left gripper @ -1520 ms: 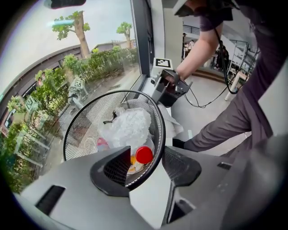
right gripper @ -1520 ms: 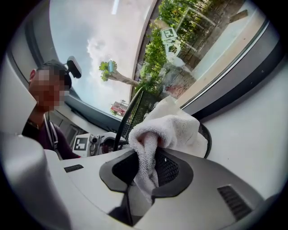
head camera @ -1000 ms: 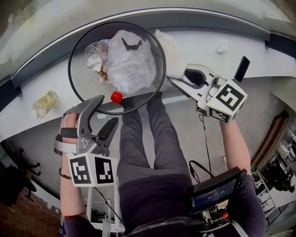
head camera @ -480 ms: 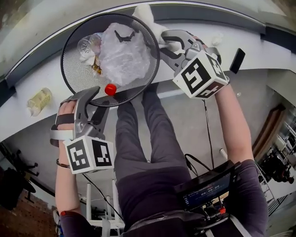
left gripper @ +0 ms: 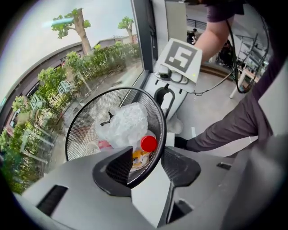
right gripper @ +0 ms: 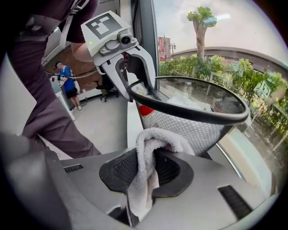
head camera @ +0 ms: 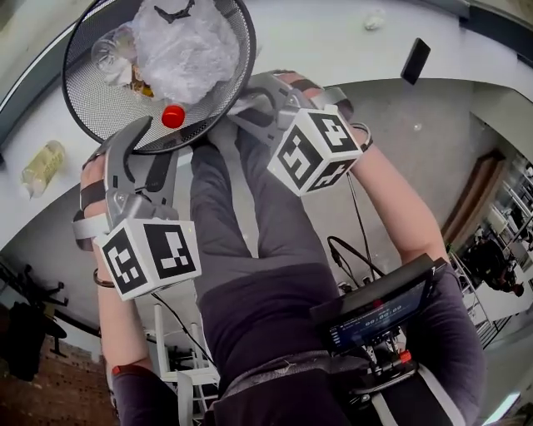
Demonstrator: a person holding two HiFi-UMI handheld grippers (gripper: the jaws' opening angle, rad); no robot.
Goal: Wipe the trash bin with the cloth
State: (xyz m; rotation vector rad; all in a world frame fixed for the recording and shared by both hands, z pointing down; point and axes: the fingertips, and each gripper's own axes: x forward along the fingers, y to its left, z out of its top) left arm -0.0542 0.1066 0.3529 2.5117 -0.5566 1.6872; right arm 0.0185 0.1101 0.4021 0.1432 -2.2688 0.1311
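The black mesh trash bin (head camera: 100, 100) stands tilted at the top left of the head view, holding a crumpled clear bag (head camera: 187, 46) and a red cap (head camera: 173, 116). My left gripper (head camera: 141, 137) straddles its near rim (left gripper: 158, 148), one pad inside the mesh and one outside. Its jaws have just been closing and now press on the rim. My right gripper (right gripper: 146, 168) is shut on a white cloth (right gripper: 153, 139), which bulges out just below the bin's outer wall (right gripper: 189, 126). In the head view that gripper (head camera: 243, 106) sits at the bin's lower right side.
The bin rests on a white ledge (head camera: 316, 42) beside a window. A small jar (head camera: 42, 166) lies at the left, a crumpled white scrap (head camera: 375, 18) and a black phone (head camera: 414, 60) to the right. The person's legs (head camera: 250, 233) are below the bin.
The right gripper swung with the cloth from the bin's right to its near lower wall and rolled over. The left jaws narrowed onto the rim. The view shifted, so the bin sits higher and further left.
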